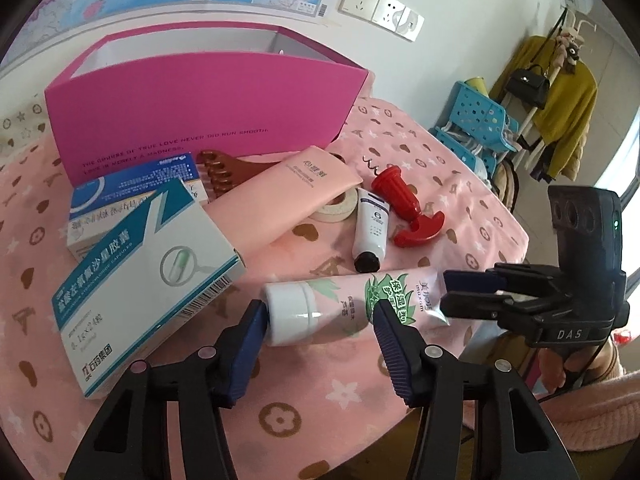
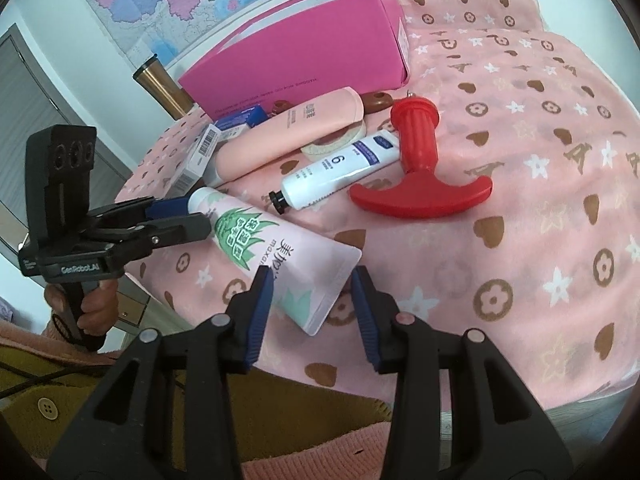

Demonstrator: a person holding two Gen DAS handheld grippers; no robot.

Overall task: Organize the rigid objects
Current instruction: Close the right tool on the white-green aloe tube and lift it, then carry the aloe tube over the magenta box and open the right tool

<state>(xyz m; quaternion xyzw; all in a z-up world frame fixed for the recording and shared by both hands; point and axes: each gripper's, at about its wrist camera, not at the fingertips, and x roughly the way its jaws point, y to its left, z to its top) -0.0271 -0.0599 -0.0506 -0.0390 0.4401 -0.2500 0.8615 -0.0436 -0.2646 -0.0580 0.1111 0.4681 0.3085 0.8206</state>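
Note:
A pink aloe hand-cream tube (image 1: pixel 344 304) (image 2: pixel 256 240) lies on the pink patterned cloth near the table's front edge. My left gripper (image 1: pixel 318 312) (image 2: pixel 188 216) is closed over its white cap end, one pad against the cap and the other on the body. At the flat crimped tail, my right gripper (image 2: pixel 312 280) (image 1: pixel 452 292) has a pad on each side. Behind the tube stands an open magenta box (image 1: pixel 200 112) (image 2: pixel 300 48).
Between tube and box lie a teal-and-white medicine box (image 1: pixel 140 280), a peach tube (image 1: pixel 288 196), a small white tube (image 2: pixel 340 176), a red corkscrew (image 2: pixel 416 160), a tape roll (image 1: pixel 340 208) and a wooden comb (image 1: pixel 224 172). A metal flask (image 2: pixel 160 84) stands left of the box.

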